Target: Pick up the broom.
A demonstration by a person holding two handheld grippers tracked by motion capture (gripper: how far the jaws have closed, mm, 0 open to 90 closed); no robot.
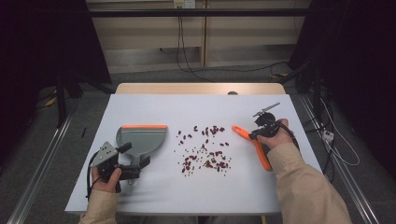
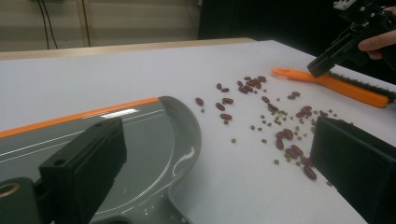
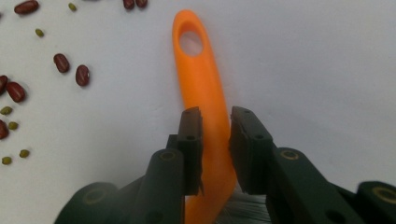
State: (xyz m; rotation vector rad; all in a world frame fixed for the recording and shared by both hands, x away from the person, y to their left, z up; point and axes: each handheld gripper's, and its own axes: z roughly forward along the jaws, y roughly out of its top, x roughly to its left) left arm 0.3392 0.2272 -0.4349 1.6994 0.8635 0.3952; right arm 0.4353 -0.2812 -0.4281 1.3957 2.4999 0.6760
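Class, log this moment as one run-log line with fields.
right gripper: shut on brush handle | left gripper: open at dustpan handle | beans: scattered on table

The brush's (image 3: 205, 93) bristles — mostly cut off at the bottom edge, behind the hand-held gripper (image 3: 215, 140).

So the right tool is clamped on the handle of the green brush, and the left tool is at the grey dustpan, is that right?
Not quite: the brush is orange, not green. The right gripper view shows the right tool shut on its orange handle. The rest holds: in the high view the left tool is at the grey dustpan, at its handle end.
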